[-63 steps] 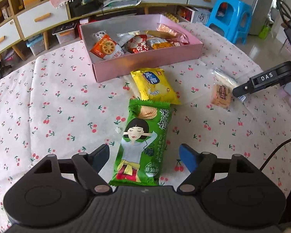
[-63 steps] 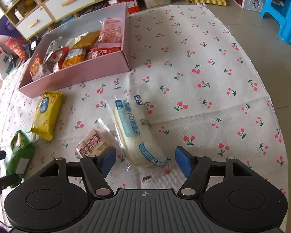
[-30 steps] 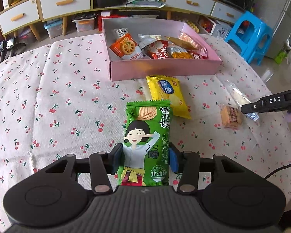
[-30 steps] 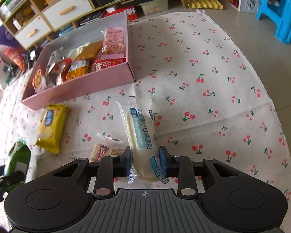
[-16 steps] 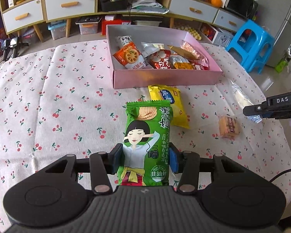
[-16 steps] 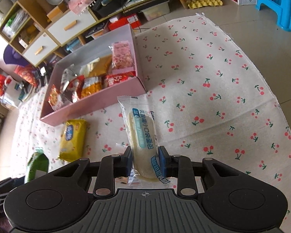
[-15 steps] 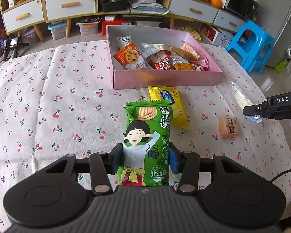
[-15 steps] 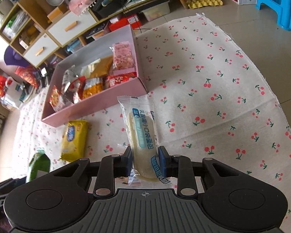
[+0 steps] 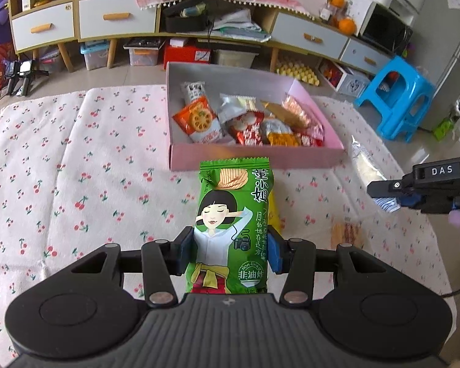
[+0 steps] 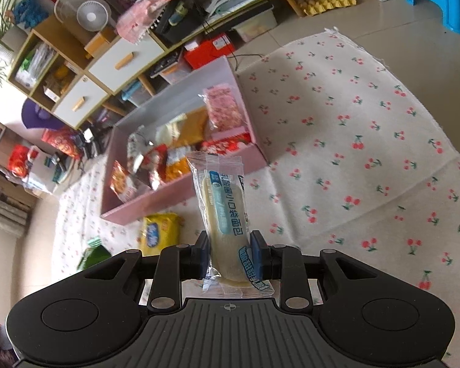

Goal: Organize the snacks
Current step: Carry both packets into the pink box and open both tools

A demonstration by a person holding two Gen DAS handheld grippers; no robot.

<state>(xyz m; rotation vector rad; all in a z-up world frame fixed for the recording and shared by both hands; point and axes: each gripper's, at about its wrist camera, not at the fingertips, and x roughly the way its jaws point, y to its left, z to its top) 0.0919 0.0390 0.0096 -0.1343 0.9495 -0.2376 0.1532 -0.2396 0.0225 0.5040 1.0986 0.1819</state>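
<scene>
Far left: bare stretch of cherry-print cloth (image 9: 76, 159) spread over the bench.

Centre of the left wrist view: left gripper (image 9: 231, 253) clamped on the lower half of a green chip bag (image 9: 234, 214), pads pressing both side edges. Bag upright and lifted clear of the cloth; glossy green wrapper with a cartoon girl in a white shirt, a picture of ridged chips at the top, Chinese lettering down the right side, zigzag seal along the upper edge. Top of the bag overlapping the near wall of the pink box (image 9: 254, 161) in this view.

Inside the pink box: an orange lotus-root snack pack (image 9: 197, 119), silver, red and pink packets packed beside it, mostly toward the right end.

Just behind the green bag's right edge: a sliver of a yellow snack pack (image 10: 159, 233), lying flat on the cloth near the box.

Further right on the cloth: a small wrapped cake (image 9: 346, 233), blurred.

Far right: right gripper (image 10: 230, 256) closed narrow on a clear-wrapped bread roll (image 10: 225, 211), held raised and tilted toward the box; pale yellow roll, light-blue label strip with Chinese characters, crimped transparent ends.
</scene>
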